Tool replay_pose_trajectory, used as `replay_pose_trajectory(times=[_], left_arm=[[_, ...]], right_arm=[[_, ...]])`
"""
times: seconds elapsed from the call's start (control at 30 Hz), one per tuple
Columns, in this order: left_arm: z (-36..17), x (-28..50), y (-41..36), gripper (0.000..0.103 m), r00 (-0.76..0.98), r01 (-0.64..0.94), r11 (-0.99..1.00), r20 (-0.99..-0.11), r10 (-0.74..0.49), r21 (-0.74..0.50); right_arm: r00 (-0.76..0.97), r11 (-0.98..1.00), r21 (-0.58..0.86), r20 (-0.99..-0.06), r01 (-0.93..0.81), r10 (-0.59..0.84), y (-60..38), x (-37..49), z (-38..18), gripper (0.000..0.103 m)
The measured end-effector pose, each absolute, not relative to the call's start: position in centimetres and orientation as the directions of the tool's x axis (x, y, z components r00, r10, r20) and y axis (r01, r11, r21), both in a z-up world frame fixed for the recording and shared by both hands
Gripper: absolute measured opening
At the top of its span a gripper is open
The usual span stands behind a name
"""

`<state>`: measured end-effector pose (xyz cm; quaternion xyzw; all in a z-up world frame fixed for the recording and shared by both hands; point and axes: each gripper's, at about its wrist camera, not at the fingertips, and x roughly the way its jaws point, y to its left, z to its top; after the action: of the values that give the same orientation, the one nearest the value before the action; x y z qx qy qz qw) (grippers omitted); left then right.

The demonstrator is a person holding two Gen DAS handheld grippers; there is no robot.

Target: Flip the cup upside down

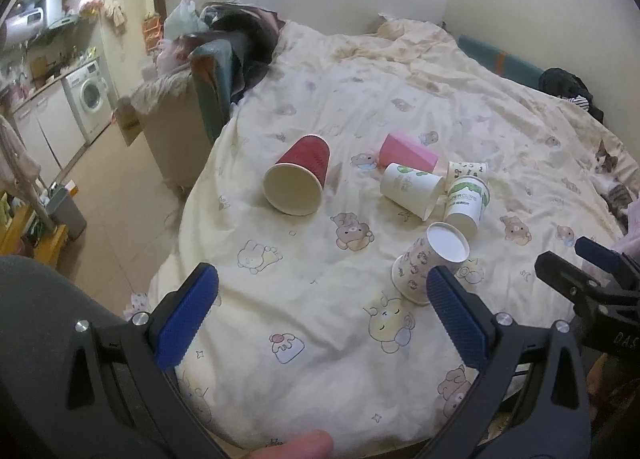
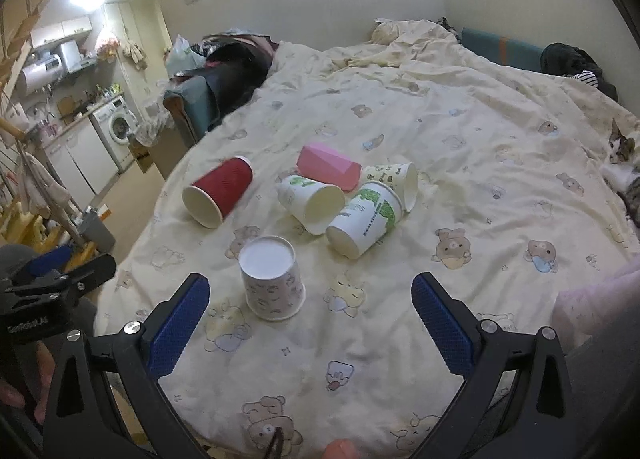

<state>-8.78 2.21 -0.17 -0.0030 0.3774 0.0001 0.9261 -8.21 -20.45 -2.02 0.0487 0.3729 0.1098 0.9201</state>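
While both jaws are gaping empty | cup (image 2: 272, 279) is standing inverted on bed (image 2: 460, 187), just ahead of right gripper (image 2: 310, 323), nearer its left jaw

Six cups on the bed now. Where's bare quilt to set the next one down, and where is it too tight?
Free: the quilt between the red cup and the upside-down patterned cup; the near strip between the right gripper fingers; the wide stretch right of the green-print cup toward the cat. Crowded: the cluster around the pink cup.
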Motion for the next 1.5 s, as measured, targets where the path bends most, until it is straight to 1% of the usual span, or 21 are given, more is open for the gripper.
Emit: replay_pose_trajectory(times=[0.3,1.5], left_arm=[[-0.09,-9.0,2.31,0.103,0.724,-0.012,1.0,-0.69,-0.001,-0.013],[-0.12,-8.88,2.25,0.103,0.715,-0.015,1.0,-0.7,-0.001,-0.018]], right_arm=[[0.701,0.968,0.19,-0.668,-0.165,0.251,-20.56,-8.4,-1.94,0.103],[0.708,0.966,0.199,-0.658,-0.166,0.258,-20.34,-8.64,-1.36,0.103]])
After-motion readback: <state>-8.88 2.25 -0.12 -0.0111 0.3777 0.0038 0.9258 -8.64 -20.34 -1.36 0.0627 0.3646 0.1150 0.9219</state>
